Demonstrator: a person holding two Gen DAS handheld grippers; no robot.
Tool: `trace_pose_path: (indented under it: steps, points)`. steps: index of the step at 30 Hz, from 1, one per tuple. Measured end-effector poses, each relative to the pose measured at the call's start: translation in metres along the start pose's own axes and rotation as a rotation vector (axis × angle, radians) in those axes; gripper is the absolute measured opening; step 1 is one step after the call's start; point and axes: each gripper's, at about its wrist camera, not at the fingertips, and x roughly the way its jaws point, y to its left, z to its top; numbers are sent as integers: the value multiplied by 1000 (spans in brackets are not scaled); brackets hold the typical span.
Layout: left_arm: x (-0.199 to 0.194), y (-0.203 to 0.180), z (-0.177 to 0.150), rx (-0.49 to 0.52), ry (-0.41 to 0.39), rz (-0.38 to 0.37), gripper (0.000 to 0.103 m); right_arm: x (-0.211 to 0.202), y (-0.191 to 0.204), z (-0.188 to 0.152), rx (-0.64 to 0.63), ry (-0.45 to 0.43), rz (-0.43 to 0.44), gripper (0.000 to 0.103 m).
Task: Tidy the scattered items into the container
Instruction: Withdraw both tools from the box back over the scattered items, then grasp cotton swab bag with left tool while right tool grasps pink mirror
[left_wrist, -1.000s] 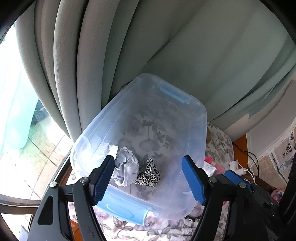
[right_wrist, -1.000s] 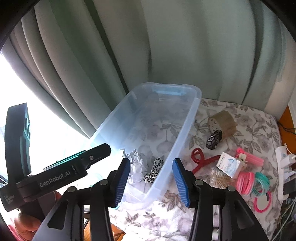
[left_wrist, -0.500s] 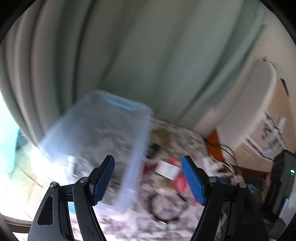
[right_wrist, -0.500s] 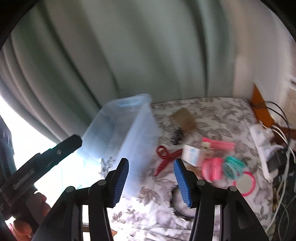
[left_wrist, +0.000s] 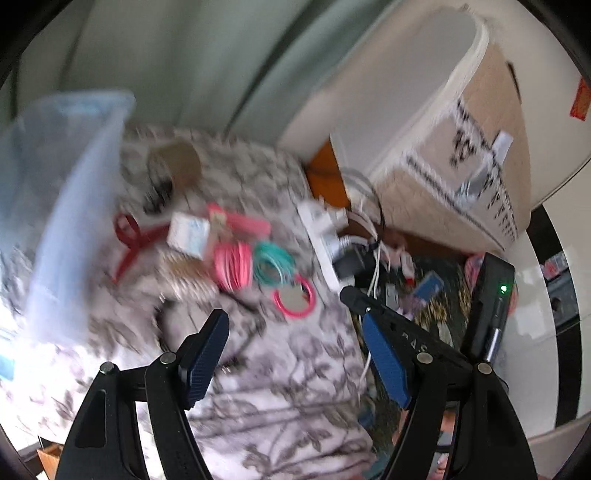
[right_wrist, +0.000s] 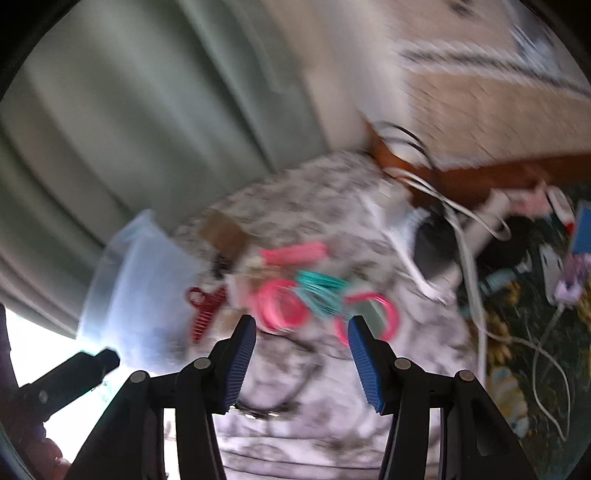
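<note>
Both of my views have swung to the right since a second ago: the clear plastic storage bin (left_wrist: 70, 206), then centred ahead of both grippers, now sits at the left edge, and the scattered clutter fills the middle.

My left gripper (left_wrist: 295, 354) has its blue-padded fingers (left_wrist: 205, 360) spread wide with nothing between them, hovering above the grey floral cloth (left_wrist: 288, 398) that covers the counter. My right gripper (right_wrist: 301, 363) is likewise wide and empty over the same cloth.

Just beyond the left fingers lies a pink ring-framed round mirror (left_wrist: 294, 297). Past it sit a bundle of pink hoops (left_wrist: 232, 264) touching a bundle of teal hoops (left_wrist: 273, 264). Left of those, a small white box (left_wrist: 189, 236) lies beside red-handled scissors (left_wrist: 129, 240), which rest close against the bin's wall. A brown cardboard tape roll (left_wrist: 175, 162) lies farther back, near the pale green curtain (left_wrist: 177, 55).

To the right, a white power strip (left_wrist: 321, 236) with tangled cables sits at the cloth's edge. Both views are motion-blurred, so finer details are unclear.
</note>
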Motion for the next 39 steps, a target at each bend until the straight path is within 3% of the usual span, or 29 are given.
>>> trace_pose_path:
  steps: [2,10,15,26,28,35,39]
  points:
    - [16,7,-2,-51,55,-17,76,6,-16,-4,24,22,-23,56]
    - [83,27,0,-159,175,41,75,43,-41,-20,39,124,-47,56]
    - [95,42,5,-146,134,186,75,58,-41,-25,20,159,-37,56]
    - [123,58,11,-10,60,426,75,89,-45,-25,14,205,-62,60]
    - [128,58,11,3,65,435,75,93,-48,-25,19,205,-66,68]
    - [150,46,14,140,106,482,76,112,-53,-19,30,222,-83,78]
    - [165,52,17,144,129,528,76,123,-48,-17,1,226,-100,85]
